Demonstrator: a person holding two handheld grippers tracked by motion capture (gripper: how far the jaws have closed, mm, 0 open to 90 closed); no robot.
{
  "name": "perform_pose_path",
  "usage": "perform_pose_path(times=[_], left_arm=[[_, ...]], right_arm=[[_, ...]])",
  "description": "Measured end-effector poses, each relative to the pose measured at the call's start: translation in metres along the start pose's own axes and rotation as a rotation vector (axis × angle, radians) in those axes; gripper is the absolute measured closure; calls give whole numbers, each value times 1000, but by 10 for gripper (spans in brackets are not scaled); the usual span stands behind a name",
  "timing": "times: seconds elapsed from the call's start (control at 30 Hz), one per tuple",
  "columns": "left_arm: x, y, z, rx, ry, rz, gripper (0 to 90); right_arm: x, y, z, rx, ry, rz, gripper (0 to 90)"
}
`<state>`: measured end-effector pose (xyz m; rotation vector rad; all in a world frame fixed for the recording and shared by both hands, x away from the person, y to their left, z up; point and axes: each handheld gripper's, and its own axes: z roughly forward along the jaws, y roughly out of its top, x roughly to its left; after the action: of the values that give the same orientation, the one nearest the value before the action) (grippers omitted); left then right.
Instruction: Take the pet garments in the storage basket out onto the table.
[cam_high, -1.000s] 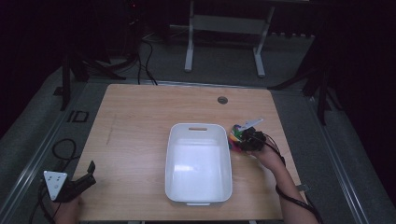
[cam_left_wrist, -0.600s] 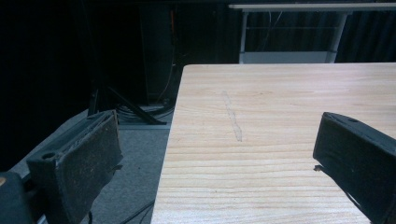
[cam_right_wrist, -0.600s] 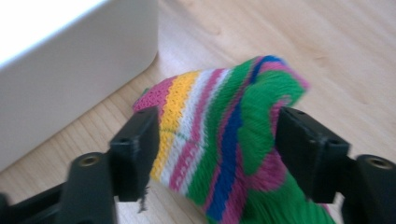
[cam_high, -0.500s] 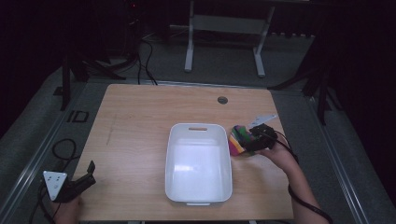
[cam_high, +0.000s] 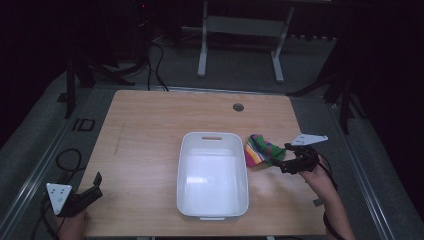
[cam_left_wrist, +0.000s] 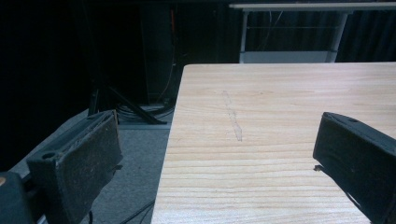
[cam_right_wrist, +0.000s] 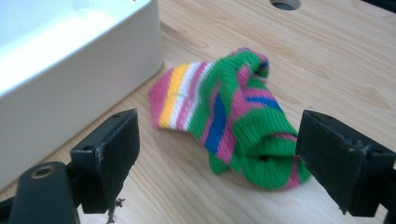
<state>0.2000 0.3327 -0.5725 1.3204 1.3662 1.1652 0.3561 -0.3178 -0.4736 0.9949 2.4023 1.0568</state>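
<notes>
Item 1: striped sock (cam_high: 262, 151). We find it crumpled on the bench (cam_high: 150, 130), near the right edge, just beside the right wall of the tub. Bands of green, pink, yellow, white and blue; in the right gripper view the sock (cam_right_wrist: 229, 119) lies with its green cuff end nearest the camera. We cannot tell whether it touches the tub.

Item 2: white tub (cam_high: 212, 172). We place it upright at mid-bench toward the near edge, with a slot handle in its far wall. Its corner shows at upper left in the right gripper view (cam_right_wrist: 70, 60).

Item 3: right gripper (cam_high: 280, 163). We see it held in the person's hand, just right of the sock and above the bench. Its jaws have just been opening and now stand spread wide; the sock lies ahead of and between them, with neither pad pressing on it (cam_right_wrist: 219, 163).

Item 4: left gripper (cam_high: 95, 184). We log it at the near left corner of the bench, jaws spread with nothing between them; in its own view (cam_left_wrist: 219, 158) they straddle the left edge of the bench.
</notes>
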Motion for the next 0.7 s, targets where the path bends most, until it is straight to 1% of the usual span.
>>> perform_pose_path(times=[0.03, 0.07, 0.13, 0.17, 0.2, 0.23, 0.27, 0.33, 0.43, 0.5, 0.53, 0.57, 0.63, 0.7], left_arm=[[0, 0, 0, 0, 0, 0, 14], [0, 0, 0, 0, 0, 0, 14], [0, 0, 0, -1, 1, -2, 14], [0, 0, 0, 0, 1, -2, 14], [0, 0, 0, 0, 1, -2, 14], [0, 0, 0, 0, 1, -2, 14], [0, 0, 0, 0, 1, -2, 14], [0, 0, 0, 0, 1, -2, 14], [0, 0, 0, -1, 1, -4, 14], [0, 0, 0, 0, 1, -3, 15], [0, 0, 0, -1, 2, -4, 14], [0, 0, 0, -1, 2, -3, 14], [0, 0, 0, -2, 2, -1, 14], [0, 0, 0, -1, 2, -2, 14]], right_arm=[[0, -9, -5, -17, -15, 7, 135], [0, -9, -5, -17, -15, 7, 135], [0, -17, -8, -32, -32, 19, 135], [0, -28, -12, -63, -59, 38, 135], [0, -28, -12, -63, -59, 38, 135], [0, -32, -14, -72, -71, 42, 135], [0, -38, -16, -92, -90, 58, 135], [0, -48, -19, -119, -109, 84, 135], [-1, -61, -20, -134, -153, 100, 135], [-2, -75, -22, -150, -197, 116, 137], [-1, -79, -22, -157, -211, 119, 137], [-1, -79, -22, -157, -211, 119, 137], [-1, -87, -24, -174, -241, 122, 138], [0, -95, -24, -184, -262, 141, 138]])
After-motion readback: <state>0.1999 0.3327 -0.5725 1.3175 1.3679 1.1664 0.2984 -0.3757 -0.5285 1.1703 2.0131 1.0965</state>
